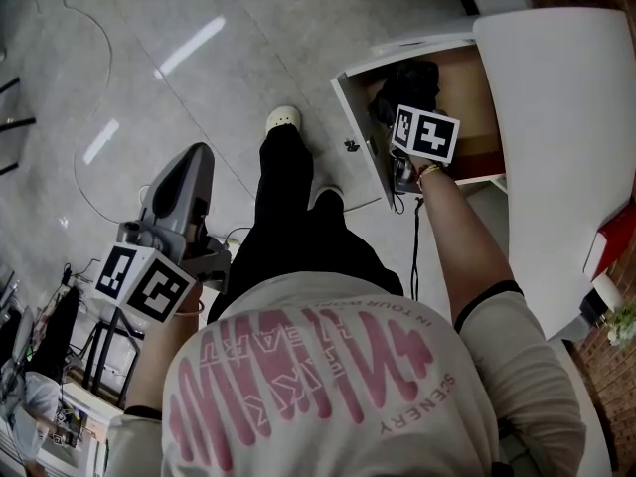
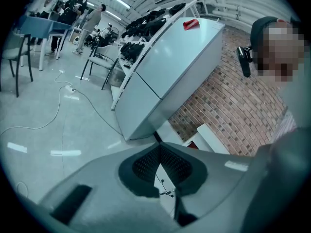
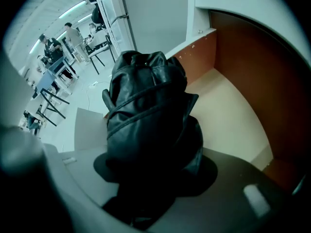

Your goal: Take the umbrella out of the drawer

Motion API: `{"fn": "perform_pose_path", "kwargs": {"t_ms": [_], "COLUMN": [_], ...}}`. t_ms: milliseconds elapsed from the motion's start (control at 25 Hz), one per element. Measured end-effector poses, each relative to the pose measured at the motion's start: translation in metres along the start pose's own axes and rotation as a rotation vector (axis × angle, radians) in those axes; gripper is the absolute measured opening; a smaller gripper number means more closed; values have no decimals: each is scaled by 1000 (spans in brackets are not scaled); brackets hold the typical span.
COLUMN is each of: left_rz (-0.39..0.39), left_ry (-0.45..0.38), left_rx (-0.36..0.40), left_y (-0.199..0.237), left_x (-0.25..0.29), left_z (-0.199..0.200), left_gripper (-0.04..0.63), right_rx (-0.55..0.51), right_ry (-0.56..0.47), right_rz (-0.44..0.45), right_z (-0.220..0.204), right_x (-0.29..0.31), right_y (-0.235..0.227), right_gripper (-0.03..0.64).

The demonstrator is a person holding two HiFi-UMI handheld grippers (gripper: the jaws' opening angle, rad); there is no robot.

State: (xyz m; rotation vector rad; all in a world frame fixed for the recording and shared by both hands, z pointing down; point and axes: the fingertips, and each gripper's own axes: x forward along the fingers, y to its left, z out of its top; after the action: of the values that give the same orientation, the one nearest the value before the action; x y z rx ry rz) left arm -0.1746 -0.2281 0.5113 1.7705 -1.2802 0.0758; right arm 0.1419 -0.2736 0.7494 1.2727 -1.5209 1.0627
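A black folded umbrella [image 3: 146, 125] fills the middle of the right gripper view, above the pale floor of the open drawer [image 3: 228, 110]. My right gripper [image 3: 150, 178] is shut on its lower end, with one jaw on each side of the fabric. In the head view the right gripper [image 1: 402, 107] points steeply down into the drawer [image 1: 472, 87], with the umbrella [image 1: 407, 79] dark beneath it. My left gripper [image 1: 194, 165] hangs over the floor at the left, away from the drawer. Its jaws meet at the tips [image 2: 158, 147] with nothing between them.
The drawer belongs to a white curved cabinet [image 1: 556, 147], and its white front panel [image 1: 358, 132] stands out over the grey floor. My own legs and a white shoe [image 1: 283, 119] stand beside it. A cable [image 1: 415, 256] hangs under the right arm. A brick wall [image 2: 228, 106] and distant chairs show in the left gripper view.
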Motion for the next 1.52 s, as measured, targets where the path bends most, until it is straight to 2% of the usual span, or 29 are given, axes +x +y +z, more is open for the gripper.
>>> {"fn": "perform_pose_path", "kwargs": {"t_ms": [440, 720, 1200, 1520], "left_rz": [-40, -63, -169, -243], "left_ry": [-34, -67, -140, -202], "left_rx": [6, 2, 71, 133], "left_y": [-24, -38, -115, -172], "left_x": [-21, -38, -56, -49], "left_z": [-12, -13, 4, 27], "left_gripper": [3, 3, 3, 3], "right_rx": [-1, 41, 152, 215], "right_ry": [-126, -246, -506, -660], "right_rz": [61, 168, 348, 409], "right_z": [9, 25, 56, 79], "right_x": [-51, -99, -246, -324], "right_y": [10, 29, 33, 19], "right_gripper": [264, 264, 267, 267]}}
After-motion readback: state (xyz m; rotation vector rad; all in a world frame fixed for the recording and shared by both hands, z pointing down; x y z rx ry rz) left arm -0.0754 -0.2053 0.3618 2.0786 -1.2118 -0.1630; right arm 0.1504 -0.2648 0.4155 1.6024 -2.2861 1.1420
